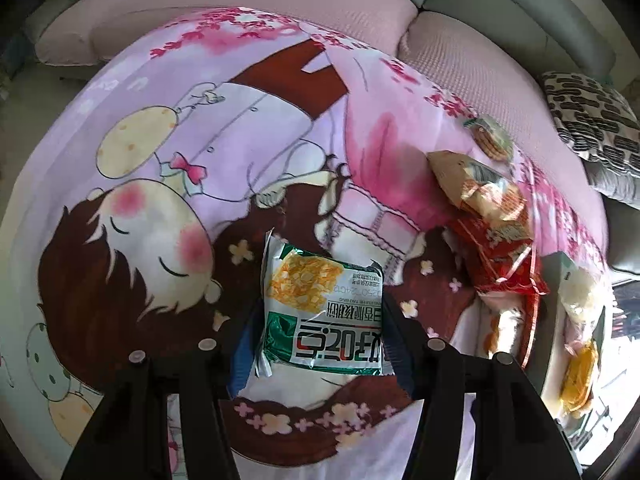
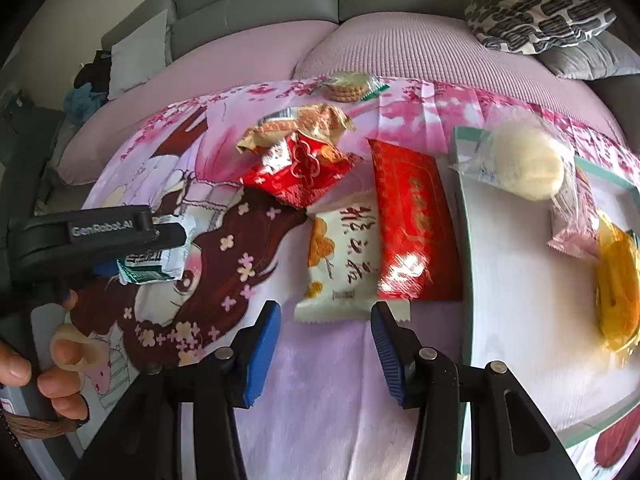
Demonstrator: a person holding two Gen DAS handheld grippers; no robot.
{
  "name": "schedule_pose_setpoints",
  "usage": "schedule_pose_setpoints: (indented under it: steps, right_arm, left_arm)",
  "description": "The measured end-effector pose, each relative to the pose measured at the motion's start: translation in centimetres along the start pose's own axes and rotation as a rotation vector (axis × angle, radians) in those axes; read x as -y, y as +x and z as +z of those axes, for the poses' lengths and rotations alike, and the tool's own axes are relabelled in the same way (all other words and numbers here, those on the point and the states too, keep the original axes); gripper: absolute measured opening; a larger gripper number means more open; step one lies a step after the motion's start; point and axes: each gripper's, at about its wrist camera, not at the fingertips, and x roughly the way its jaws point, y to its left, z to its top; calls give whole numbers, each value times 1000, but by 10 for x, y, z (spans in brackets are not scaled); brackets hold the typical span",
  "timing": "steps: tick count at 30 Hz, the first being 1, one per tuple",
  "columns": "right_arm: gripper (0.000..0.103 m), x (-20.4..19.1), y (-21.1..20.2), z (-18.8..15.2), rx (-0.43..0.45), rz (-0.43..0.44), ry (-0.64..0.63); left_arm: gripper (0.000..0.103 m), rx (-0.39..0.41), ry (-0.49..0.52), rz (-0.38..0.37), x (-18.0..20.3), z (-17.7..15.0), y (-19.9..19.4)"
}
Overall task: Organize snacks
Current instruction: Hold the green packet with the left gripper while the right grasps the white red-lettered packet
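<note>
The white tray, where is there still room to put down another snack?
The white tray is bare across its middle and near end, between its teal left rim and the yellow snack. Its far end is crowded: the round white cake and pink packet sit there. Left of the tray, the red packet and white packet lie tight together.

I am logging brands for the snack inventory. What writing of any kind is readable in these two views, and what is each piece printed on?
"GenRobot.AI": on the side of the left gripper, in the right wrist view.
Large Chinese characters, seen upside down, plus a date-like number too blurred to read: green and white snack packet.
Brush-style Chinese characters, not legible to me: white snack packet.
Gold print, too glared to read: red packet.
Nothing else readable.
</note>
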Motion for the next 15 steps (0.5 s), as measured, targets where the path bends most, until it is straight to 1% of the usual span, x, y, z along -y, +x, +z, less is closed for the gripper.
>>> schedule_pose_setpoints:
  steps: [4, 7, 9, 12, 15]
  right_arm:
    - [52, 6, 1, 2, 1, 10, 23]
    - [55, 6, 7, 1, -22, 12, 23]
    - [56, 5, 9, 0, -33, 24, 22]
    - [61, 4, 10, 0, -26, 23, 15]
    - [68, 4, 13, 4, -17, 2, 15]
  left_arm:
    - [59, 6, 6, -14, 3, -1, -3]
    - [59, 2, -1, -16, 3, -2, -3]
    - [59, 3, -6, -16, 2, -2, -3]
    - [59, 5, -8, -20, 1, -2, -4]
    - [59, 3, -7, -24, -1, -3, -5]
